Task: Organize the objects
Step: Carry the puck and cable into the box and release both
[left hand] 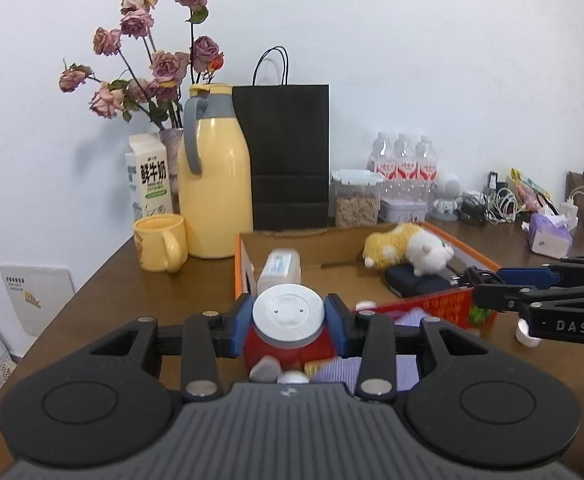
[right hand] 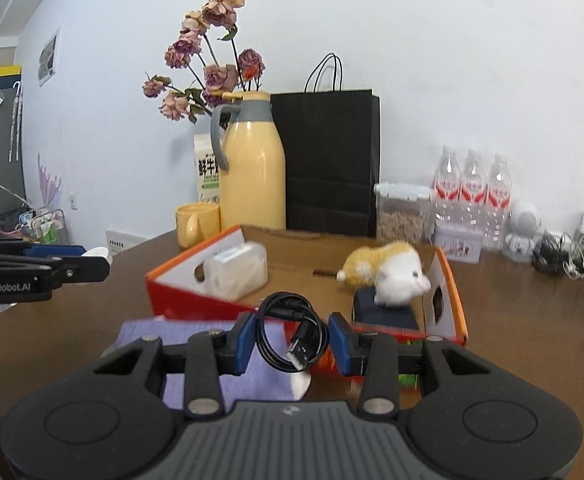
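Left wrist view: the left gripper is clamped on a red container with a round white lid, its blue pads pressing both sides of the body. The lid faces the camera and shows small dots on its top.

Right wrist view: the right gripper grips a coiled black USB cable, the coil standing upright between the pads with its plug hanging at the lower front.

Ahead of both claws sits an open cardboard box with orange edges. Inside it lie a white plastic bottle at the left, and a yellow-and-white plush toy resting on a dark blue case at the right. A purple cloth lies below the claws.

Beyond the box stand a yellow mug, yellow thermos jug, milk carton, black paper bag, cereal jar and water bottles.
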The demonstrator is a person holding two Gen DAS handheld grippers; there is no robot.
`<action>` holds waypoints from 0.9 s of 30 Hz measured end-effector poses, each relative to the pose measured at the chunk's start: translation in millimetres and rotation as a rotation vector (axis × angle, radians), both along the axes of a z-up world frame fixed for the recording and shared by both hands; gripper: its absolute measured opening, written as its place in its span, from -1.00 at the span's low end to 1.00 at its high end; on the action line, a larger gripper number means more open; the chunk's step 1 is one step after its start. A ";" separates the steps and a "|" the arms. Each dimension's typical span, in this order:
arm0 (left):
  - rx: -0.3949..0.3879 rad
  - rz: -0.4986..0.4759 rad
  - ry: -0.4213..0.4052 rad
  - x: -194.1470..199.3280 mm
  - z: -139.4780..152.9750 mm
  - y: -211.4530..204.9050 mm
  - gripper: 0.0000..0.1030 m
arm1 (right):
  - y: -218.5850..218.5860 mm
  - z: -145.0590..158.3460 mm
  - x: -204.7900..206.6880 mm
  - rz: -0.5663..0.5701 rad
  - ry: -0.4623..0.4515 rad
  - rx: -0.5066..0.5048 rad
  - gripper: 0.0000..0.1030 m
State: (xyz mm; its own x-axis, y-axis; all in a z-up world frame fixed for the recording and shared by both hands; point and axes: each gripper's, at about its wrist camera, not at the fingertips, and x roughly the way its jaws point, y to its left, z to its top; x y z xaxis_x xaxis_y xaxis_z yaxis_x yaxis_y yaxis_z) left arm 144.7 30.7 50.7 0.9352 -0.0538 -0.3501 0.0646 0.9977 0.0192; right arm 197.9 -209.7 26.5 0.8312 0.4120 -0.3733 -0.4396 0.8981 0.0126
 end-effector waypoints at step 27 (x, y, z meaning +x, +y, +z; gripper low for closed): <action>0.002 -0.007 0.103 139.1 -37.9 -26.9 -0.16 | 19.9 -39.9 138.0 -0.039 0.097 -0.028 -0.25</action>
State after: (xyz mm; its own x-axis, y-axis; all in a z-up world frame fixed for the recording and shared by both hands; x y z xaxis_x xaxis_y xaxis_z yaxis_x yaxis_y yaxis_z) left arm 283.9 3.8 12.7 0.8937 -0.0595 -0.4447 0.0735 0.9972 0.0142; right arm 336.0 -189.8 -13.4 0.8058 0.3682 -0.4638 -0.4019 0.9152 0.0282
